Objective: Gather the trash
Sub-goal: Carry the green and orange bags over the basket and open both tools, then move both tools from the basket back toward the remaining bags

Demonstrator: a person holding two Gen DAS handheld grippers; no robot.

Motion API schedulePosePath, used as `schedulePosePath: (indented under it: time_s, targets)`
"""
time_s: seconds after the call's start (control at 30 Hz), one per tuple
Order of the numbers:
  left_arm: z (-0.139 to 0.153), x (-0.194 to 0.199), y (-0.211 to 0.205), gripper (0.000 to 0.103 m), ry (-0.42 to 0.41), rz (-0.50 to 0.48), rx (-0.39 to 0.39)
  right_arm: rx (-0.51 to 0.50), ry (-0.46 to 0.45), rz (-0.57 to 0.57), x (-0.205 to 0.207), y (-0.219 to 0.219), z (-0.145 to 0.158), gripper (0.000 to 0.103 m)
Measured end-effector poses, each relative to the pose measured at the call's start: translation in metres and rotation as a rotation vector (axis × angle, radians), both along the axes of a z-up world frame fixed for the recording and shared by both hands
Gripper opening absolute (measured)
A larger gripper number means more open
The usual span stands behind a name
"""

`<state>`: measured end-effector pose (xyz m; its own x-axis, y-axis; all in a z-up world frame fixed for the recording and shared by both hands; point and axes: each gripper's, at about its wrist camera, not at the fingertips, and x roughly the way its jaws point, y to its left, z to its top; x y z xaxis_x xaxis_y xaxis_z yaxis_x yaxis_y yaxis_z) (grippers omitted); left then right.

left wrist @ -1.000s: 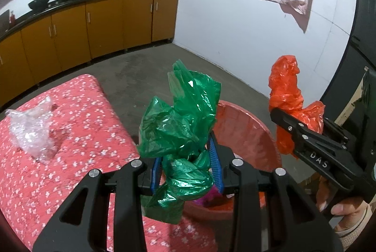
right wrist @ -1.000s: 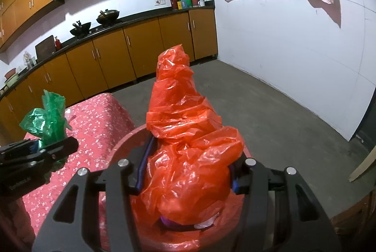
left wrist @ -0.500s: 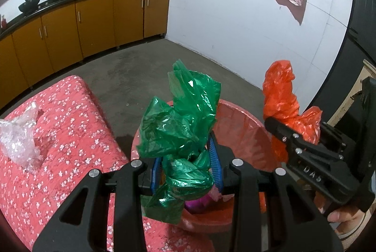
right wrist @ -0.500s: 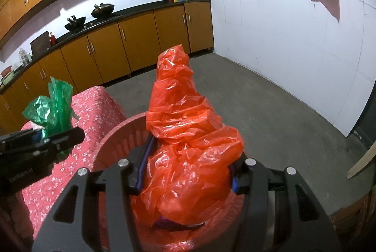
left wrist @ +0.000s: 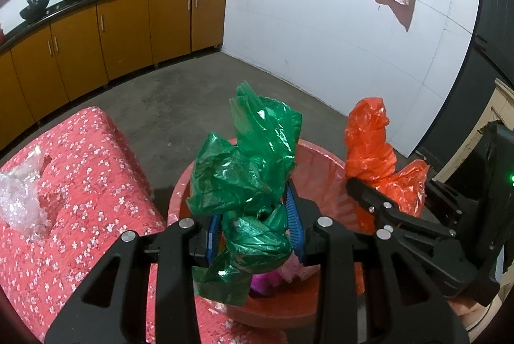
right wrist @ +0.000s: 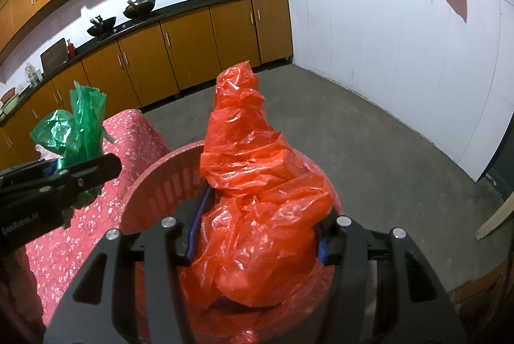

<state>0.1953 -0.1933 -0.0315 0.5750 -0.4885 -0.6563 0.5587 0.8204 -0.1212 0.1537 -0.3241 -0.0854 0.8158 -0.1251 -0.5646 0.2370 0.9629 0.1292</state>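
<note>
Left wrist: two grippers, left gripper clamping green bag, right gripper clamping orange bag

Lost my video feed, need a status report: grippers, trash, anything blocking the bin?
Left gripper shut on green bag. Right gripper shut on orange bag. Both over red basket. Clear wrapper on bedspread. Nothing blocking.

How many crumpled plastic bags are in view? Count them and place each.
3. The green bag is in the left gripper, the orange bag in the right gripper, both over the red basket; a clear one lies on the floral cloth. The basket may hide more.
</note>
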Motion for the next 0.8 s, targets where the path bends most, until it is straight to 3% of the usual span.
schedulePosePath:
  time_s: [0.23,0.5,0.8]
  targets:
    - [-0.005,0.004,-0.001,0.048,0.016,0.014,0.001,-0.004,0.001,-0.003,0.000,-0.002,0.000,0.060]
    - [-0.005,0.010,0.019,0.049,0.020,0.071,-0.006,-0.023,-0.014,0.007,-0.002,0.002,-0.001,0.074]
    - [-0.002,0.014,0.057,0.056,0.003,0.161,-0.013,-0.026,-0.018,0.002,-0.004,0.005,-0.001,0.075]
